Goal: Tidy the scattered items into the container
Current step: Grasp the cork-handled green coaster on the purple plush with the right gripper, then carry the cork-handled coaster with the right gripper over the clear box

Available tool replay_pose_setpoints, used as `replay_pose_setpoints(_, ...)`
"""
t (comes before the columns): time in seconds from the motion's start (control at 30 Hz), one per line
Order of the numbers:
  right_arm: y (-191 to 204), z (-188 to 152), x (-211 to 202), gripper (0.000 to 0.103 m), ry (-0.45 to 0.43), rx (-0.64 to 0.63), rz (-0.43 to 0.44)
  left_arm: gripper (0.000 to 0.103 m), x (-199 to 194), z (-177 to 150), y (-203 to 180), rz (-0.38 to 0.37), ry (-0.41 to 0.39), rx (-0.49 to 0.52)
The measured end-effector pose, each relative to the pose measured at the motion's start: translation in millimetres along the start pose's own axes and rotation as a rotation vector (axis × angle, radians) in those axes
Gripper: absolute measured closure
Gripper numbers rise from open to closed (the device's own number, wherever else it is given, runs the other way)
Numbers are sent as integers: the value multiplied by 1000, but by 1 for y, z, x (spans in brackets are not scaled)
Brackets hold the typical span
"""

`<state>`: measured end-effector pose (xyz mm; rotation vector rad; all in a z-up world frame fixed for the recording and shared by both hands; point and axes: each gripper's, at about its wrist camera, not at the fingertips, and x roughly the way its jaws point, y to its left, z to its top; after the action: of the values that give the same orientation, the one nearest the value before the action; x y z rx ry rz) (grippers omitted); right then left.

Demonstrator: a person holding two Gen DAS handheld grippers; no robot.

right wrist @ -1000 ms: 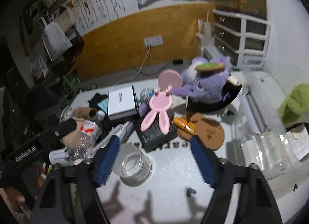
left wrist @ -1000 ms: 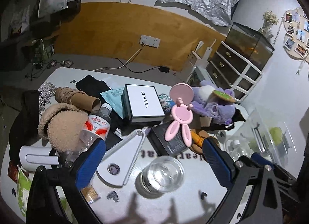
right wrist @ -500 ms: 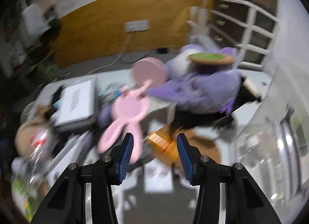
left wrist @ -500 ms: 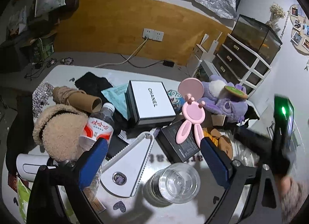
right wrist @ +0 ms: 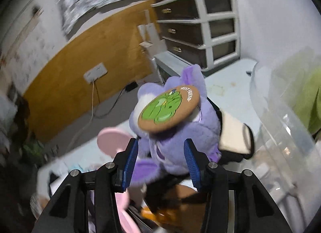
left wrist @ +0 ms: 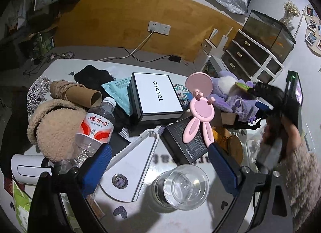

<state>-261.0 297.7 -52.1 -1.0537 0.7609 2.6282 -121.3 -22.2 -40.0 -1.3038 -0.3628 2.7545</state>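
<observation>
Reaching for the plush with the right gripper, jaws parted on either side of its lower body, pads not yet pressing.

Lying dead ahead of the right fingers, standing roughly upright on the table, with a round coaster resting on its head; sitting far nearer the right hand than the left. Hovering wide open and empty over the glass: the left gripper. Waiting just right of the plush: the clear bin, already holding something green.
</observation>
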Motion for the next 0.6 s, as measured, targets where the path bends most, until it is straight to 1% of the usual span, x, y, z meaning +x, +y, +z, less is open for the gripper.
replay_pose_setpoints(0.03, -3, 3, 5, 56, 4, 47, 15, 7, 0, 0, 0, 0, 0, 1)
replay_pose_setpoints(0.13, -9, 8, 14, 56, -1, 181, 98, 7, 0, 0, 0, 5, -2, 2)
replay_pose_setpoints(0.2, -10, 11, 18, 56, -13, 230, 132, 7, 0, 0, 1, 11, -2, 0)
replay_pose_setpoints(0.27, -10, 15, 24, 56, -7, 255, 142, 7, 1, -1, 3, 13, 1, -6)
replay_pose_setpoints(0.3, -12, 17, 25, 68, -8, 264, 145, 7, 0, -1, 5, 14, 1, -7)
replay_pose_setpoints(0.33, -12, 19, 27, 76, -4, 261, 137, 7, 0, -1, 5, 15, 0, -7)
replay_pose_setpoints(0.4, -10, 18, 26, 89, 5, 245, 140, 7, -1, -1, 6, 14, -2, -6)
replay_pose_setpoints(0.43, -9, 17, 25, 93, 10, 233, 146, 7, -2, -2, 5, 13, -2, -6)
replay_pose_setpoints(0.47, -9, 16, 23, 94, 14, 223, 153, 7, -3, -2, 5, 10, -3, -5)
replay_pose_setpoints(0.6, -7, 11, 12, 94, 18, 161, 163, 7, -8, -2, -1, 2, -16, 13)
